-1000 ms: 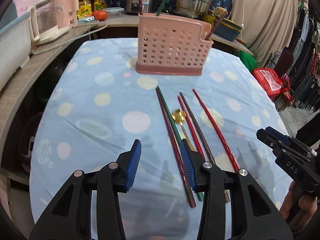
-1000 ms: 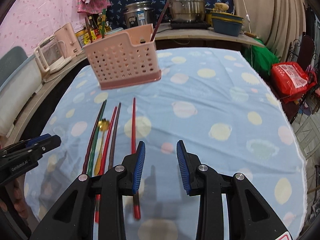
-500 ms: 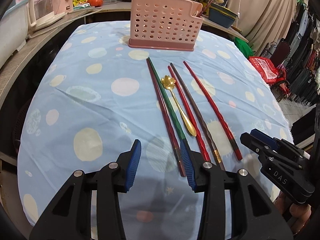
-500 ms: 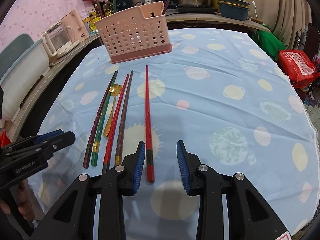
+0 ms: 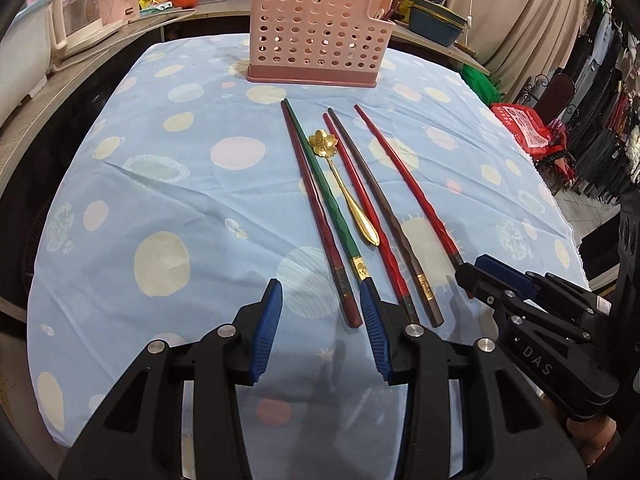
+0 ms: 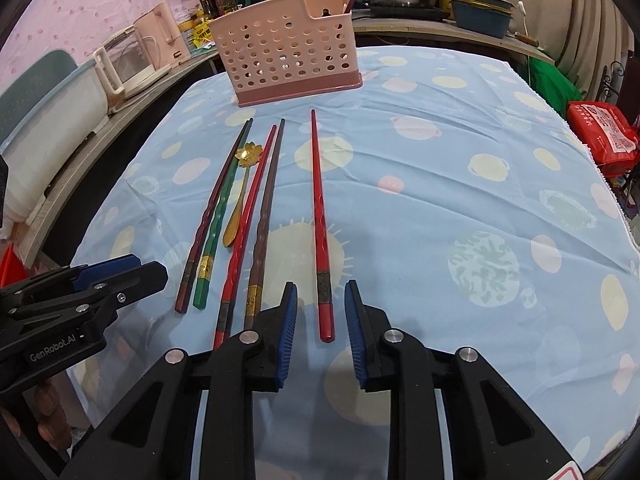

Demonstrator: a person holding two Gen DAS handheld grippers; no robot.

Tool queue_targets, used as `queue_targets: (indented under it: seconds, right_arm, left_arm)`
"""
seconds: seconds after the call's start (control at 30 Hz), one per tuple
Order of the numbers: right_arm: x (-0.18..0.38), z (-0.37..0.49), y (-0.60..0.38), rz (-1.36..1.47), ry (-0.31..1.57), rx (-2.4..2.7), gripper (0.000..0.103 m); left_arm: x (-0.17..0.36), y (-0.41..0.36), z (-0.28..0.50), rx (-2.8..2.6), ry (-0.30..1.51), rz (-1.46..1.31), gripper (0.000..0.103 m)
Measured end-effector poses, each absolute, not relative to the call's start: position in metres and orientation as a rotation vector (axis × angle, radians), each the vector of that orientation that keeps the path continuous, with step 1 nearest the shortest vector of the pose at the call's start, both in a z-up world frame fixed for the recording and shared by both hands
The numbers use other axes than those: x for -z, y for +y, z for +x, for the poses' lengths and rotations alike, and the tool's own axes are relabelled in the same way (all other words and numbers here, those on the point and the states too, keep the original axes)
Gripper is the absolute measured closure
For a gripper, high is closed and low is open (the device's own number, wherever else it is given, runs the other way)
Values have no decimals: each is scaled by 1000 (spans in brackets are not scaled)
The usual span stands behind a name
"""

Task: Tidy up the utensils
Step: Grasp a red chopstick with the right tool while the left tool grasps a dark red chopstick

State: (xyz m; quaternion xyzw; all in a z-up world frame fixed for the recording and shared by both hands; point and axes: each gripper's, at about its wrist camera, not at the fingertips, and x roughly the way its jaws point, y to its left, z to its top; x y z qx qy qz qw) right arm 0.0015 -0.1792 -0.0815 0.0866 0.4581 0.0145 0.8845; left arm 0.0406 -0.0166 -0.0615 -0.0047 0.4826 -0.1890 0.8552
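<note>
We are holding the right gripper (image 6: 320, 312) over the near end of the lone red chopstick (image 6: 319, 216), its jaws just narrowing around that end without pressing it. Our left gripper (image 5: 320, 316) is hovering partly open and empty beside the maroon chopstick (image 5: 316, 216). Beyond, the gold spoon (image 5: 344, 188) is lying among the chopsticks, and the pink holder (image 5: 316, 40) is standing farthest.
</note>
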Motion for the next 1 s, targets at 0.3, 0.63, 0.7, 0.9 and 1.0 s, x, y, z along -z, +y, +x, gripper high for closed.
queue_targets:
  seconds: [0.3,0.63,0.7,0.9,1.0]
  right_arm:
    - [89,2,-179,170,970,-28,92]
    - [90,3,-179,172,969,-30,92]
    - [90,4,-179,173,969,-31,92]
    - [89,7,-180,180,969,-37,92]
    - [90,10,-179,177,967,-34,92]
  left_arm:
    - [72,-25,39,408,1033,15,65]
    - [81,-29,49,384,1040,29,67]
    - [82,-30,50,379,1037,33,68]
    - [80,-30,57,382,1043,11,69]
    - [82,-34,59,375,1033,28,69]
